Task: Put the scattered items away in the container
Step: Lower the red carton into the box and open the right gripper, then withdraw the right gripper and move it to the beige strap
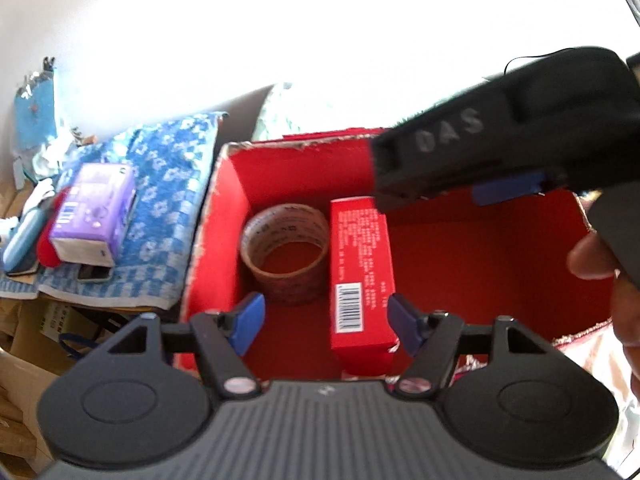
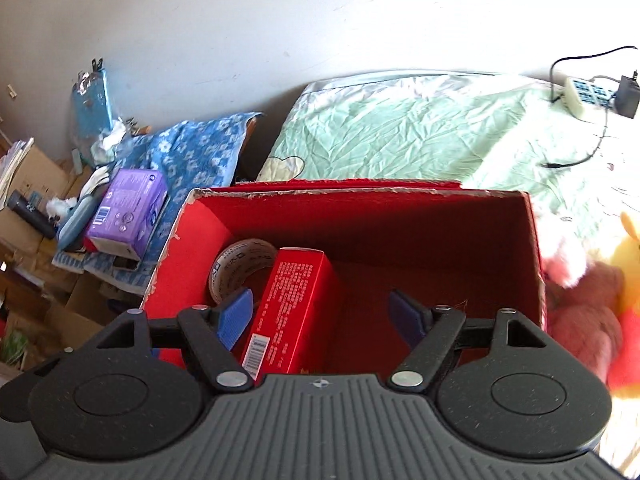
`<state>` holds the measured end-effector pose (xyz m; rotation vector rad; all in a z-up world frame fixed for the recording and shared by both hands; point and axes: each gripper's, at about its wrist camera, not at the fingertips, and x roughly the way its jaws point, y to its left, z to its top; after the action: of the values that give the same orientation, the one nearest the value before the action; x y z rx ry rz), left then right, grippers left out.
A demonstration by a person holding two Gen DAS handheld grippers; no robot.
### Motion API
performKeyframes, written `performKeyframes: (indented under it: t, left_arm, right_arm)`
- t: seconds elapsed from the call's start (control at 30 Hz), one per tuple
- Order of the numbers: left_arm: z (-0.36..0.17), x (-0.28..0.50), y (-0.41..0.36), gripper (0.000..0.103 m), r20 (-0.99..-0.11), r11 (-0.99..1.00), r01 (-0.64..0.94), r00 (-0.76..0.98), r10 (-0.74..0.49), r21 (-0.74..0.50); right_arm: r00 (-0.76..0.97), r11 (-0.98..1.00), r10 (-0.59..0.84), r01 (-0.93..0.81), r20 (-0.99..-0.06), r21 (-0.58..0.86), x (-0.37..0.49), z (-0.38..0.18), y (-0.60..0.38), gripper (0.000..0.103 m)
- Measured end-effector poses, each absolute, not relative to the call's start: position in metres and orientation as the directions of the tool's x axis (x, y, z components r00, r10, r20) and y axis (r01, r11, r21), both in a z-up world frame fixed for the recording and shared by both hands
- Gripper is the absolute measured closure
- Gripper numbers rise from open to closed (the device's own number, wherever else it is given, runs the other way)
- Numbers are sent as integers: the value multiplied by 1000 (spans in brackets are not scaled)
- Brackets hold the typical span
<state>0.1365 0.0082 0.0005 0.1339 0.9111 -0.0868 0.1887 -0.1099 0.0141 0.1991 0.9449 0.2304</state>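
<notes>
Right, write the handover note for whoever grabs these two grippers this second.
Left gripper: open, empty, above the red box.
Right gripper: open, empty, also over the box.
Done: tape roll and red carton lie inside the box, side by side at its left end.
Left: purple box sits on the blue floral towel left of the box, with a light blue case beside it. The right half of the box is free.
</notes>
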Motion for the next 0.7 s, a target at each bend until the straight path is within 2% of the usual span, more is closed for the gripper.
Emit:
performKeyframes:
  t: [0.23,0.4,0.7]
  left_arm:
    - [17,114,34,28,-773,989,123,634,-16,81]
    - [27,94,44,15,-758,990,112,652,-10,83]
    - [39,62,52,6,-748,990,126,663,-37,62]
  right_arm:
    - [626,964,232,-44,-745,263,150,23,-105,26]
    - [661,967,200,-16,-723,253,118,29,-104,26]
    - [695,977,154,1,-702,215,73,38,-100,25]
